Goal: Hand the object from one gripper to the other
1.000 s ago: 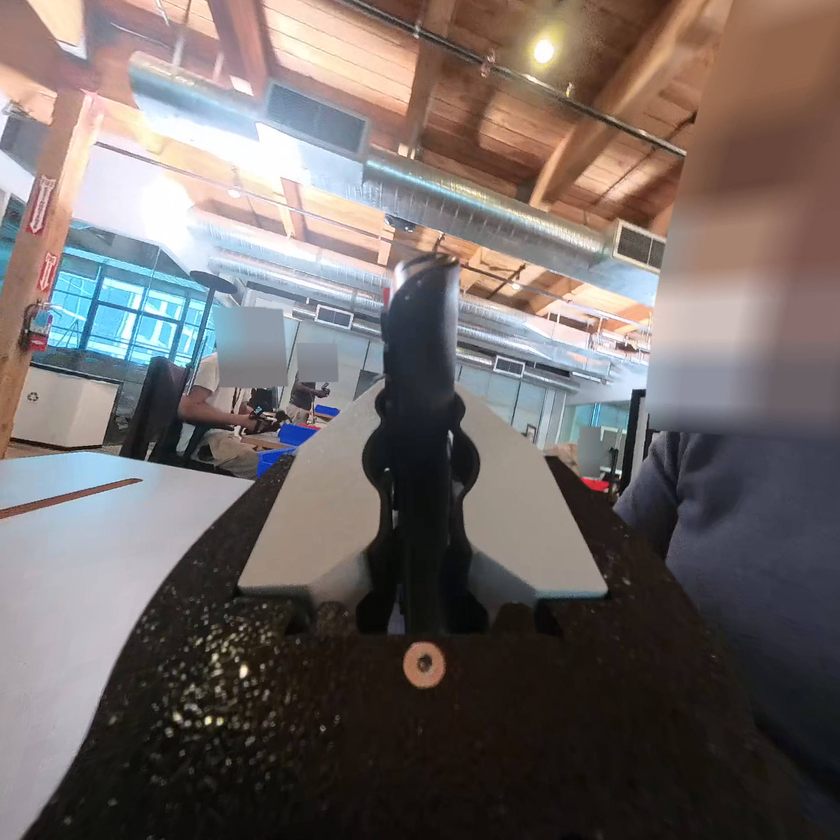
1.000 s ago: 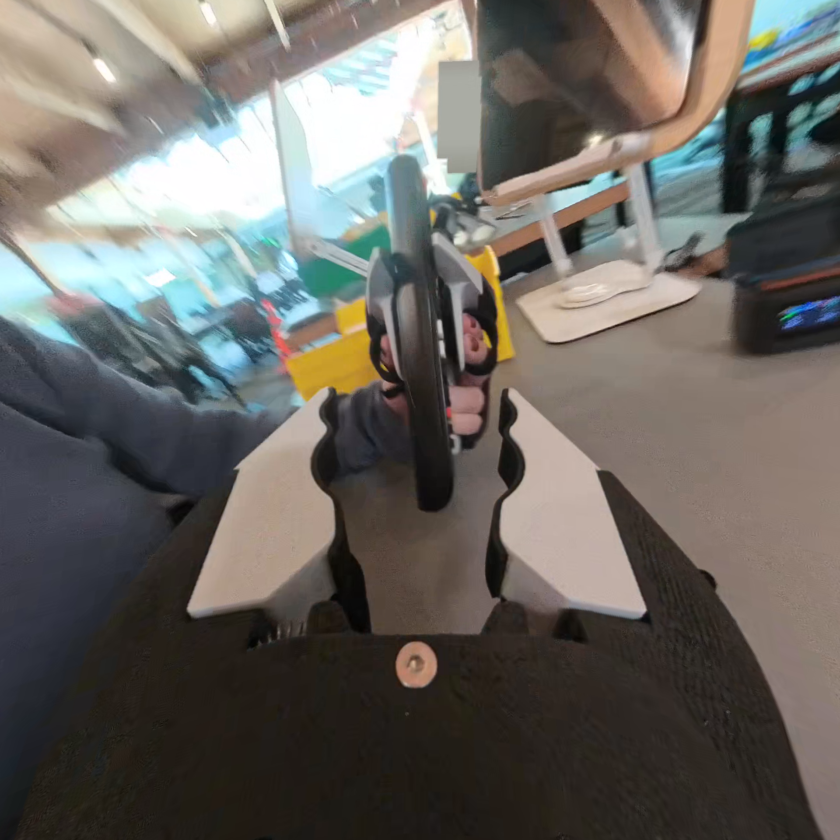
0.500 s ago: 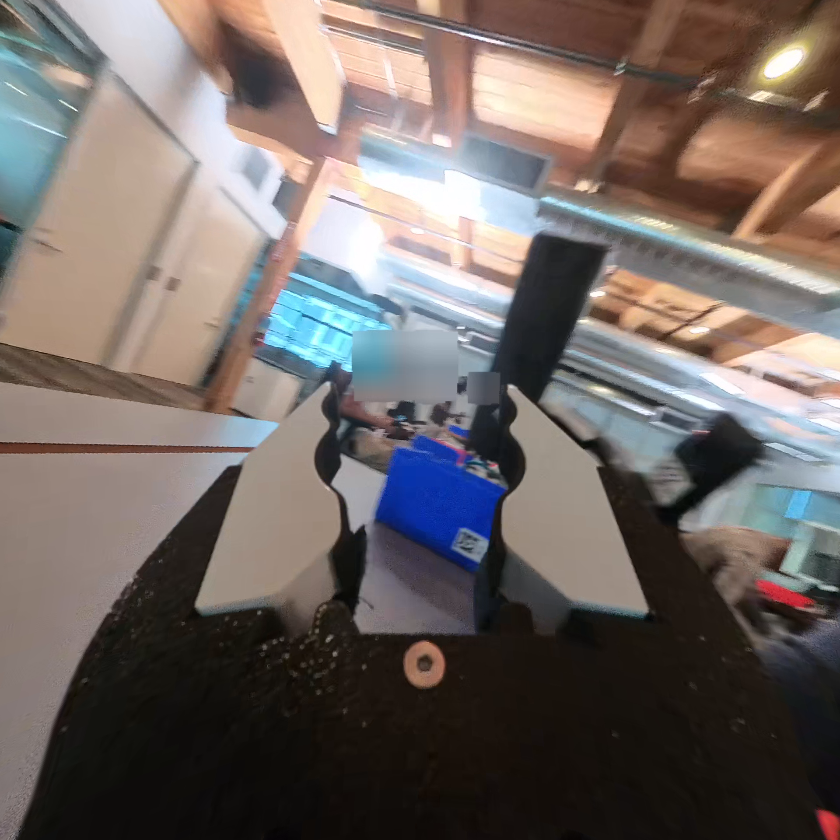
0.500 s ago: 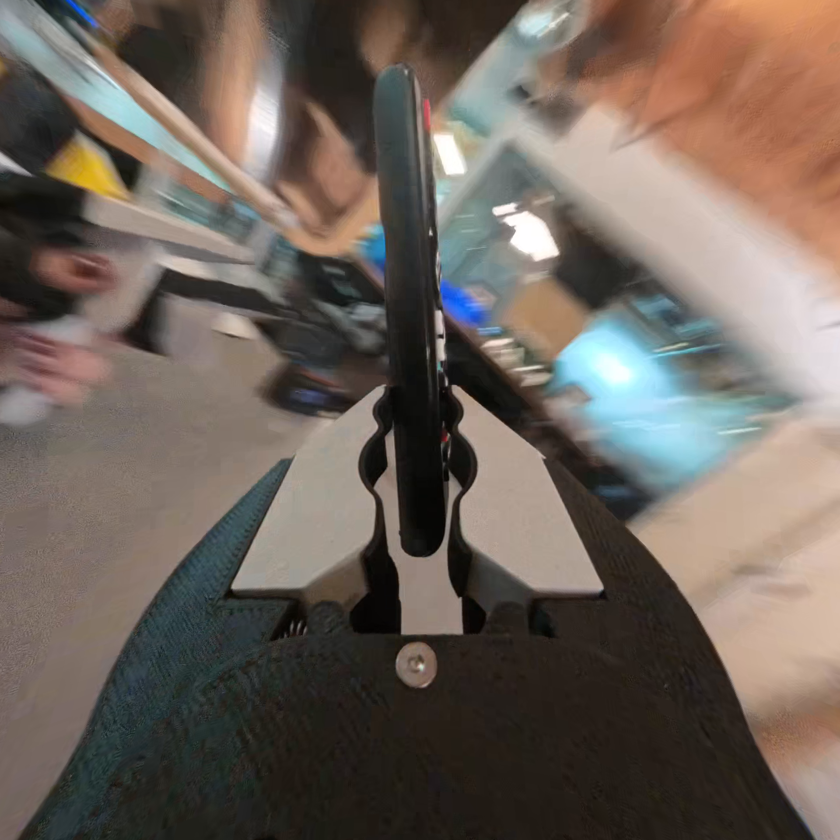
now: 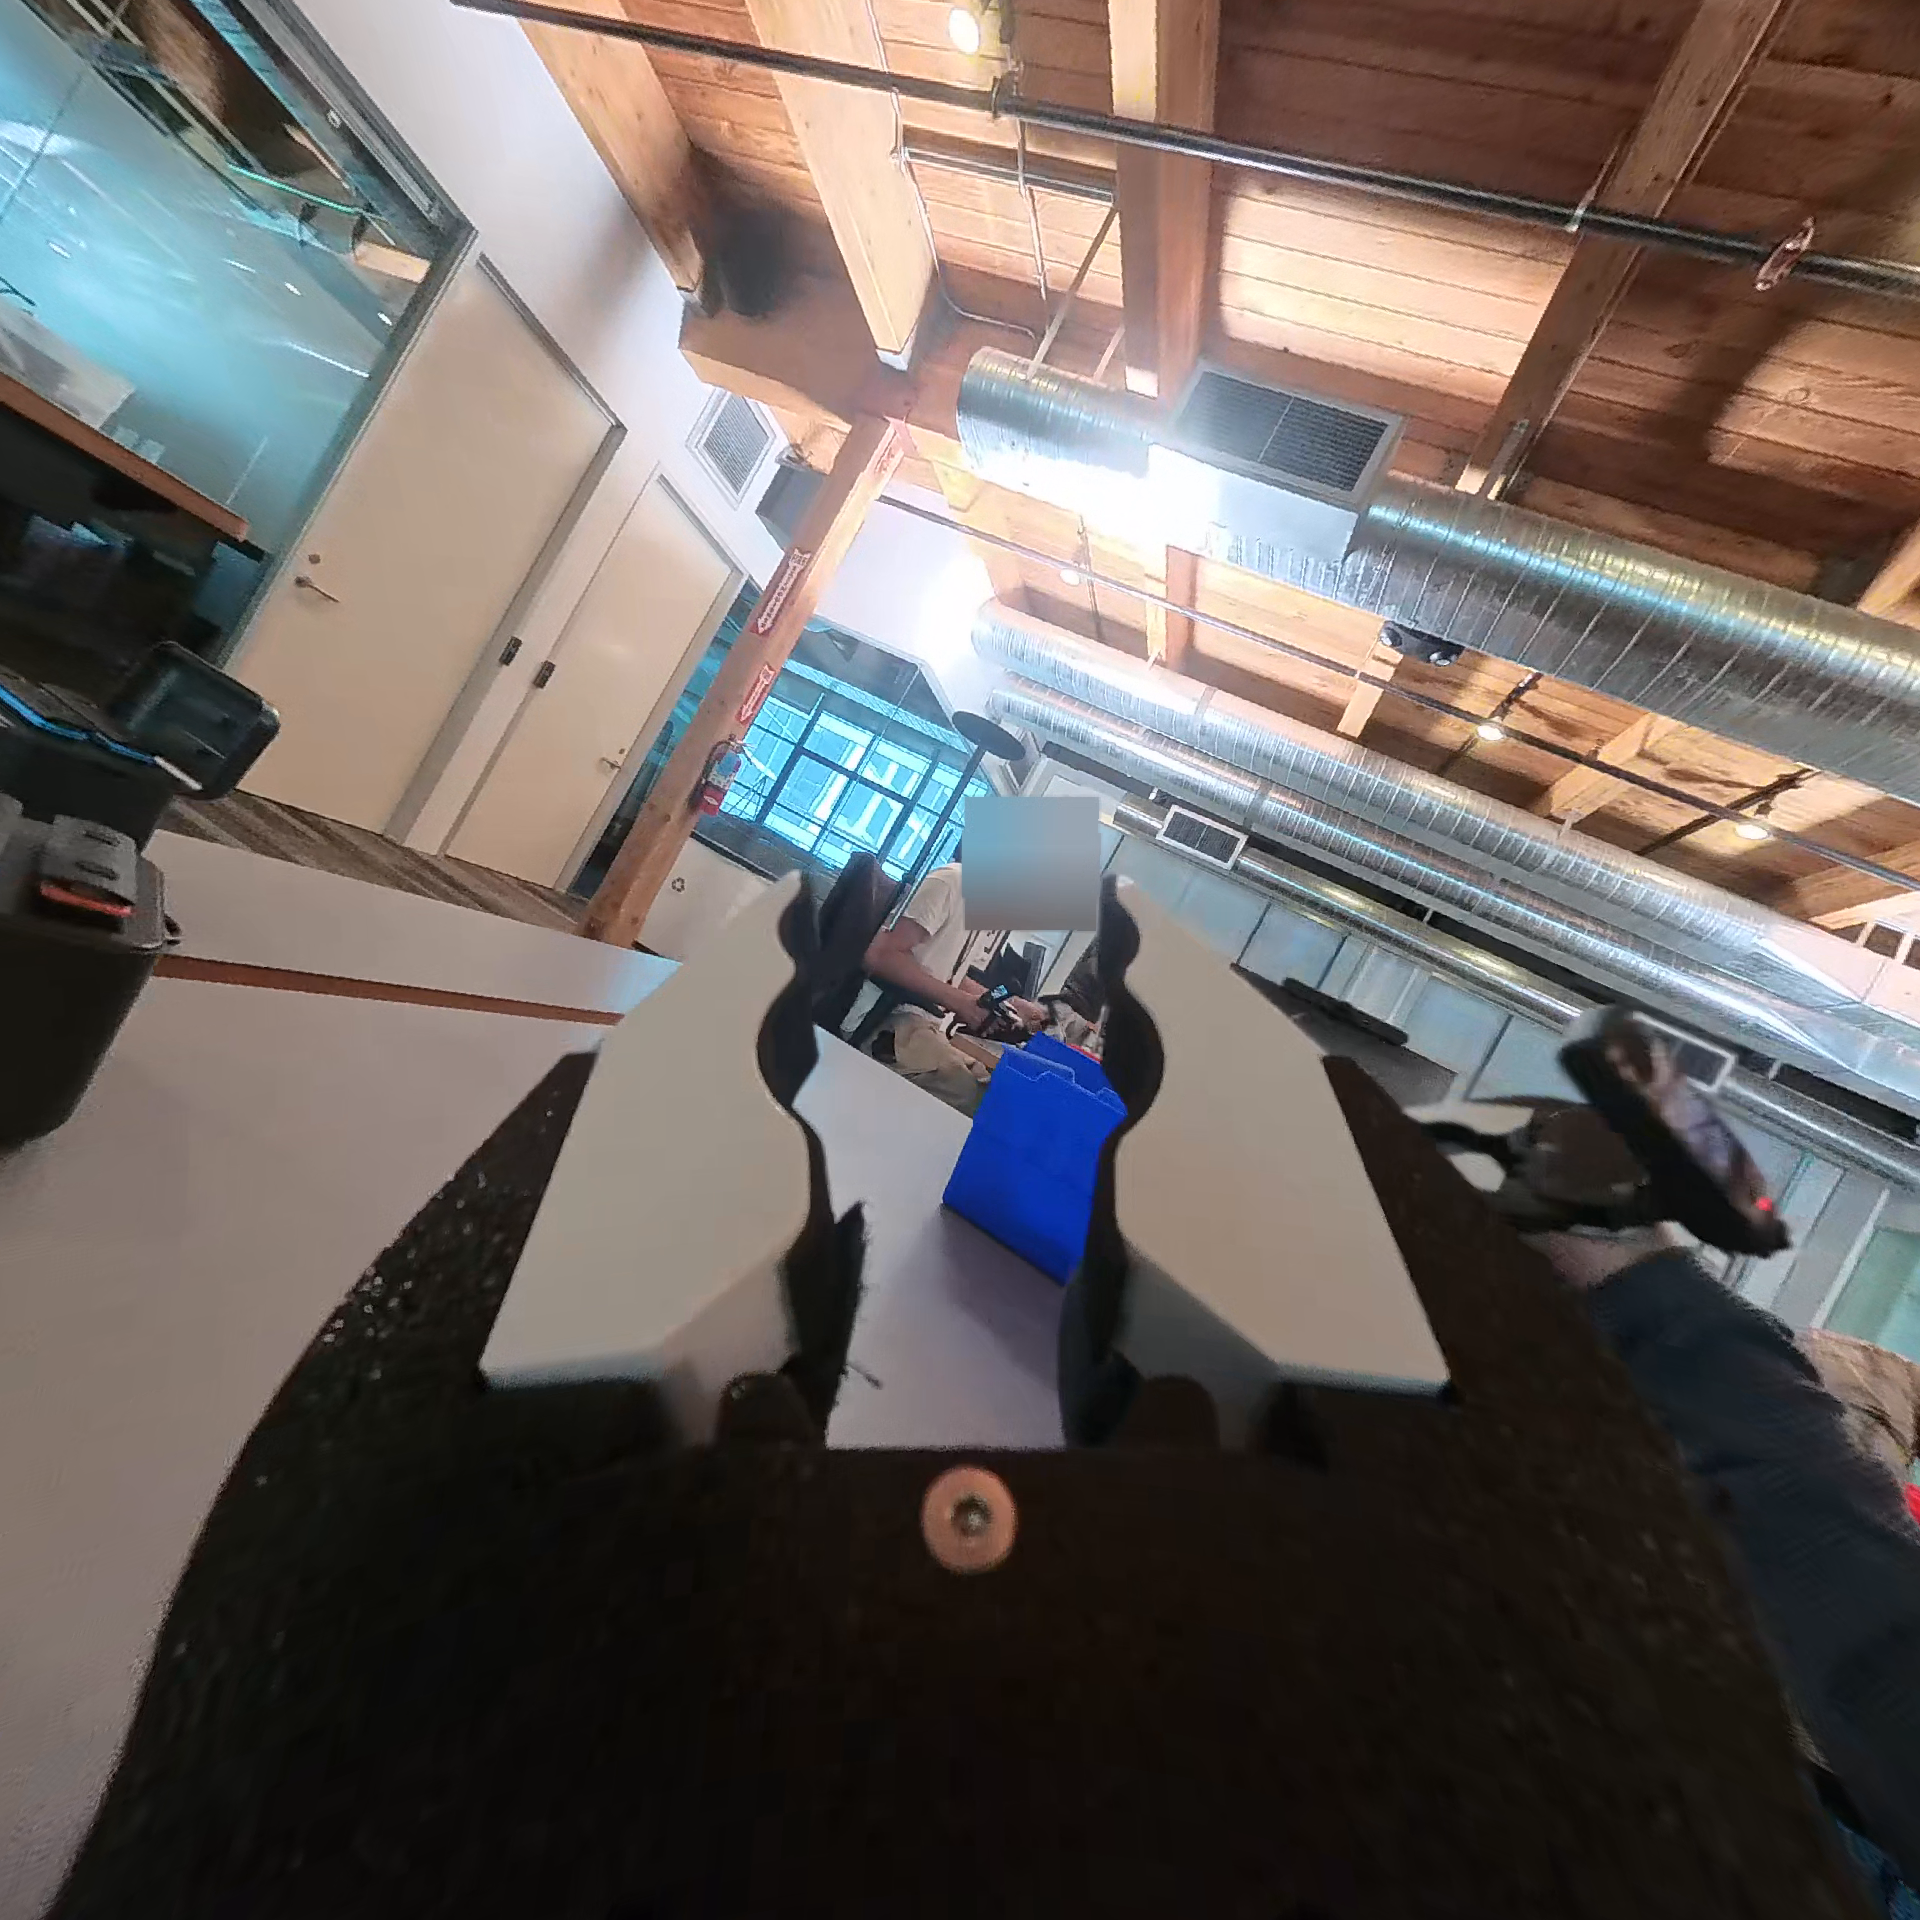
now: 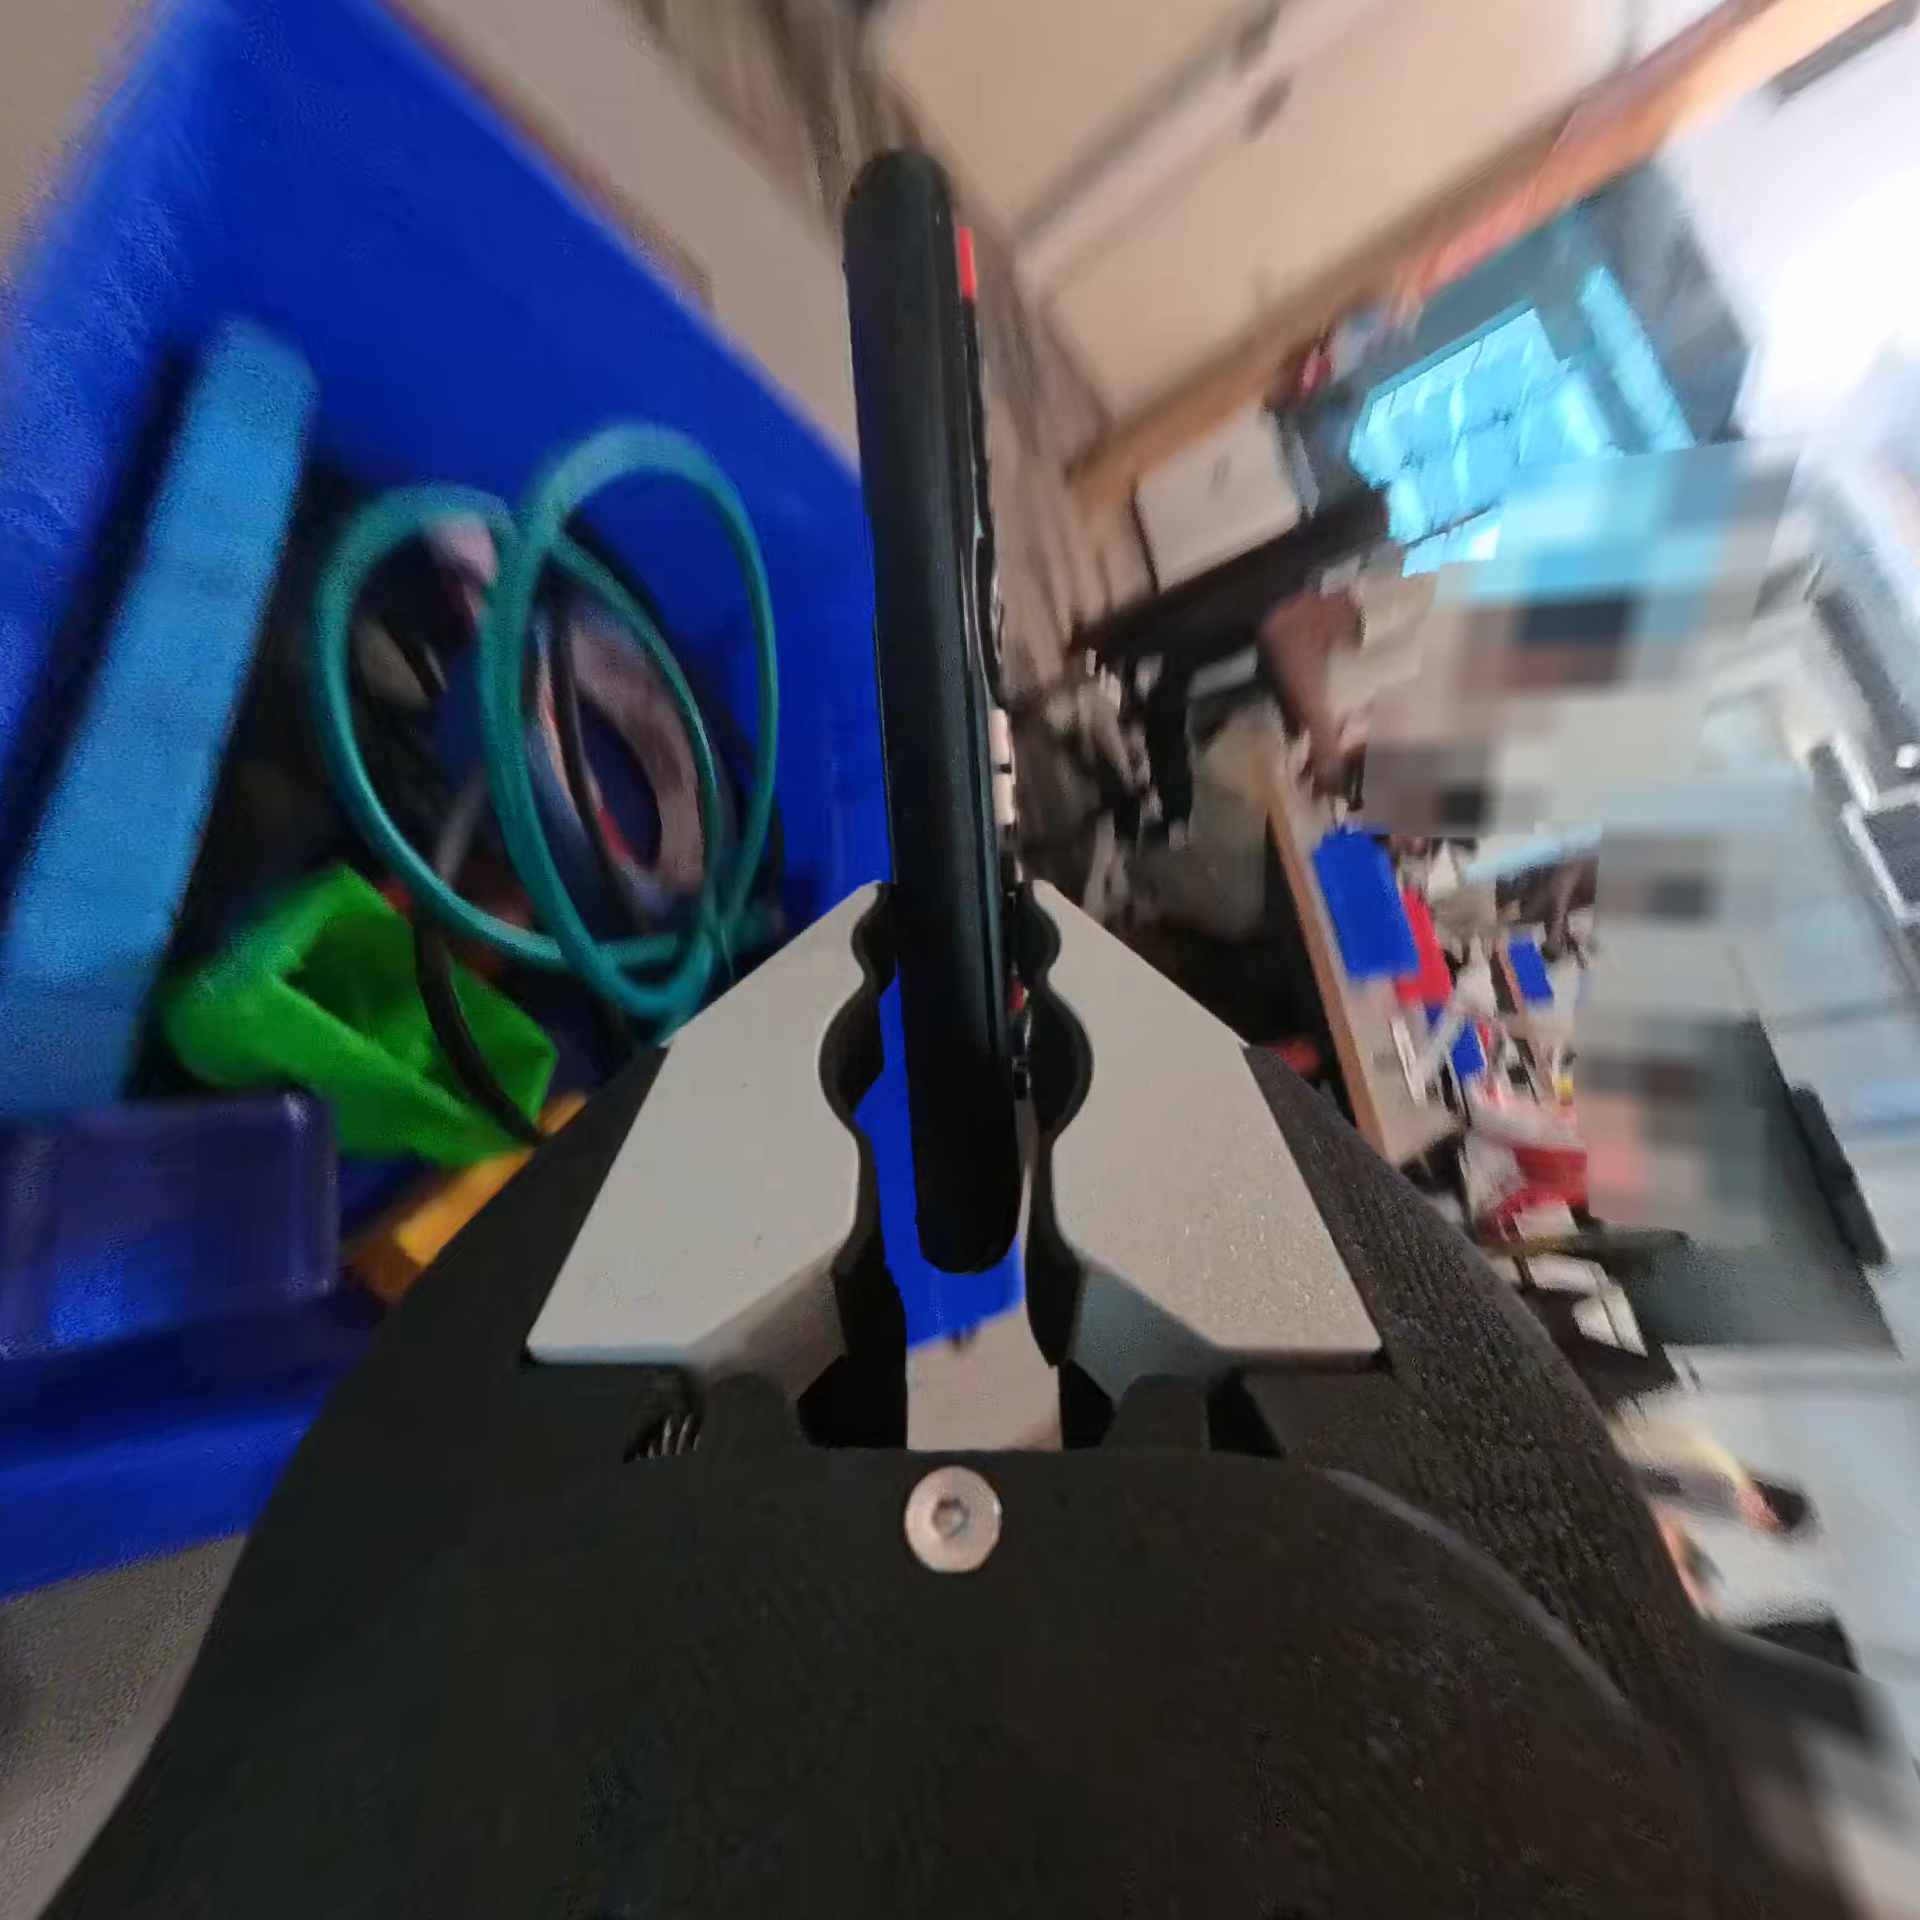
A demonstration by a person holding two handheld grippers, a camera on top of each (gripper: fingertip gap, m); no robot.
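Gripping a slim black remote control [image 6: 935, 727] edge-on between its grey fingers [image 6: 727, 1174], the right tool [image 6: 940, 914] is clamped on the object, which sticks out toward 12 o'clock with a red button near its far tip. Behind it, from 9 to 11 o'clock in the blurred right wrist view, sits a blue bin [image 6: 436, 291] holding a teal cable coil [image 6: 561, 707] and a bright green piece [image 6: 343, 1029]. The left tool [image 5: 951, 925] stands with its fingers [image 5: 665, 1174] apart and nothing between them; through the gap show a grey tabletop [image 5: 208, 1143] and a small blue box [image 5: 1034, 1153], with a seated person beyond. At about 3 o'clock in the left wrist view the remote [image 5: 1673, 1132] appears again, held in the right tool [image 5: 1590, 1164] on a dark-sleeved arm, well apart from the left one. Judging by this, the handover itself looks done: the object sits firmly in one tool and the other is free. What may remain, if anything, is carrying the remote off or setting it down, perhaps toward the bin; the pictures do not settle that.
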